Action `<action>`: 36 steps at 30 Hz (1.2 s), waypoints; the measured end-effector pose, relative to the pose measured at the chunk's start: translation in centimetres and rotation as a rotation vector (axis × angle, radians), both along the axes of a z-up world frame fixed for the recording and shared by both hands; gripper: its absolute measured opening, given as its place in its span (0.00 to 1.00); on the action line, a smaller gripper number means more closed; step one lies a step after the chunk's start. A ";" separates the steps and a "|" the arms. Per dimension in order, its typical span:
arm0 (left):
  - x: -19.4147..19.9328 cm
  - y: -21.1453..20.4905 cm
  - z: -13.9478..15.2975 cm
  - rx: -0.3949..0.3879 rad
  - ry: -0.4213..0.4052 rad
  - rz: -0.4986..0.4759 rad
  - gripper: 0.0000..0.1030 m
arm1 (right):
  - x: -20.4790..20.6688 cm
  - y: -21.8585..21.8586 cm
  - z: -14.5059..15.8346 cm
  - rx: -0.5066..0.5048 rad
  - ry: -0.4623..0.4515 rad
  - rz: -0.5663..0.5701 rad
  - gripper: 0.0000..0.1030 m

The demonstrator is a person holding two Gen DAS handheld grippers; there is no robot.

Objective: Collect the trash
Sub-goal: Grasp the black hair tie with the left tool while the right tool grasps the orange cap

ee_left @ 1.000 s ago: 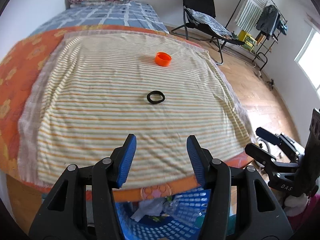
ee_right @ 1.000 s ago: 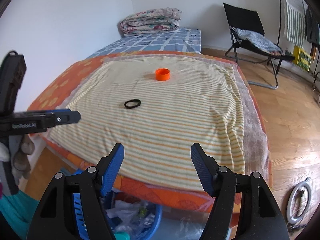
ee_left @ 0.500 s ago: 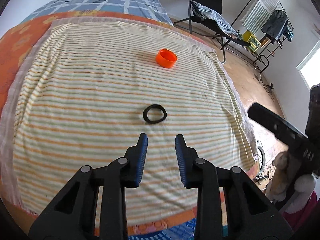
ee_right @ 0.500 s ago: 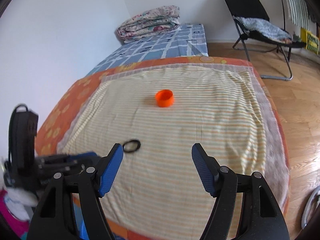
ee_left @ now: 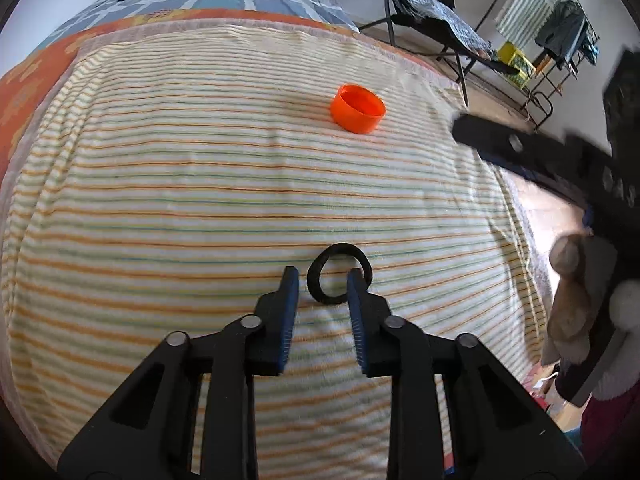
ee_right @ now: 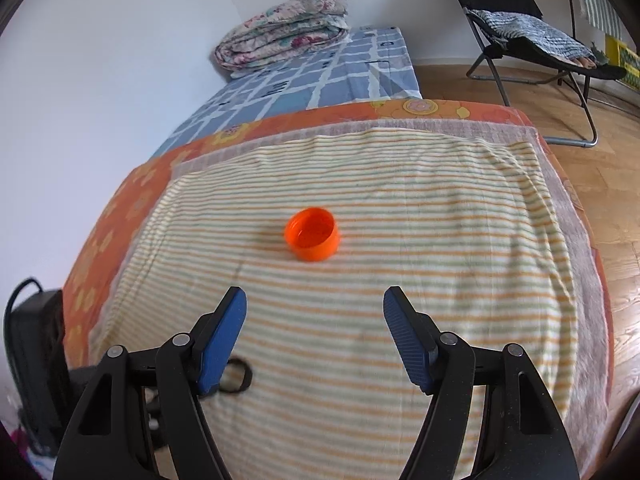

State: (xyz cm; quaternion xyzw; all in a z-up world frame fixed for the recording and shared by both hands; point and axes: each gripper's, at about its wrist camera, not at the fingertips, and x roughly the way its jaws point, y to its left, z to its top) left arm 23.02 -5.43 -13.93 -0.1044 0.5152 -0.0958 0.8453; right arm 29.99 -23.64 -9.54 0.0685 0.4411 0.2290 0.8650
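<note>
A bed covered by a striped blanket (ee_left: 200,184). A black ring (ee_left: 339,274) lies flat on it. The left gripper (ee_left: 322,284) is low over the ring, fingers a little apart, the right one overlapping the ring's edge. Farther back sits an orange cap (ee_right: 313,239), open side up. The right gripper (ee_right: 315,320) hovers before the cap, fingers wide apart, holding nothing.

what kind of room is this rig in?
Most likely a bedroom in a home. A bed covered by a striped blanket, a folded quilt at its far end, a folding chair on the wood floor, and a clothes rack by the wall.
</note>
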 end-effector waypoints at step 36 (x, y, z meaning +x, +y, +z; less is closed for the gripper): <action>-0.6 2.3 0.2 0.086 -0.039 0.003 0.03 | 5.5 6.3 -4.9 -0.208 -0.038 0.003 0.43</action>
